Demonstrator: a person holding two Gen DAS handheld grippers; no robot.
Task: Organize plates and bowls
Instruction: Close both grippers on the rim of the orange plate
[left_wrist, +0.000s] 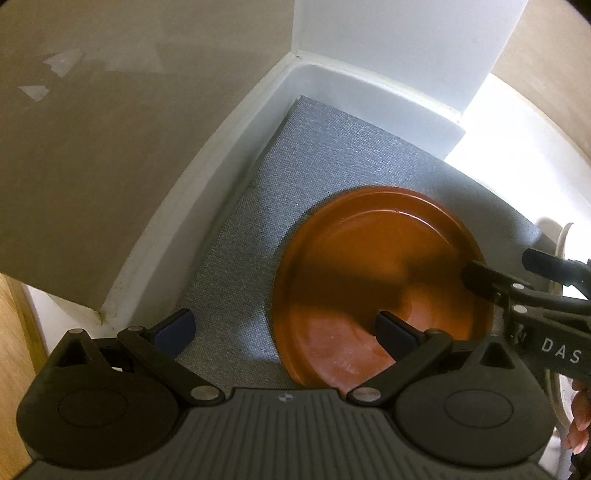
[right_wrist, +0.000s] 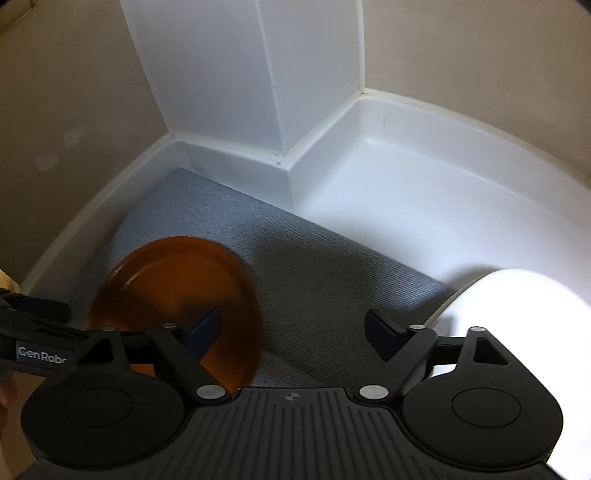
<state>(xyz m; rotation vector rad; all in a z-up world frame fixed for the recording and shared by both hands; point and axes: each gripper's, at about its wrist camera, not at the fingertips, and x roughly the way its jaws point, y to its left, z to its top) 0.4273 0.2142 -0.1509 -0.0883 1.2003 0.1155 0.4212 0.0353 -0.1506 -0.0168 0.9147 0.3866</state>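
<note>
An orange plate (left_wrist: 376, 273) lies on a grey mat (left_wrist: 295, 177) on the white counter; it also shows in the right wrist view (right_wrist: 173, 280). My left gripper (left_wrist: 284, 332) is open and empty, its right finger over the plate's near part. My right gripper (right_wrist: 291, 332) is open and empty above the mat, its left finger over the plate's right edge. The right gripper's fingers (left_wrist: 480, 277) enter the left wrist view at the plate's right rim. A white dish (right_wrist: 517, 306) sits at the right, by the right finger.
A white boxed column (right_wrist: 266, 74) stands at the back where the counter's raised rim (right_wrist: 236, 162) turns. Beige walls (left_wrist: 110, 147) close the left and the back. The white counter (right_wrist: 424, 199) extends to the right of the mat.
</note>
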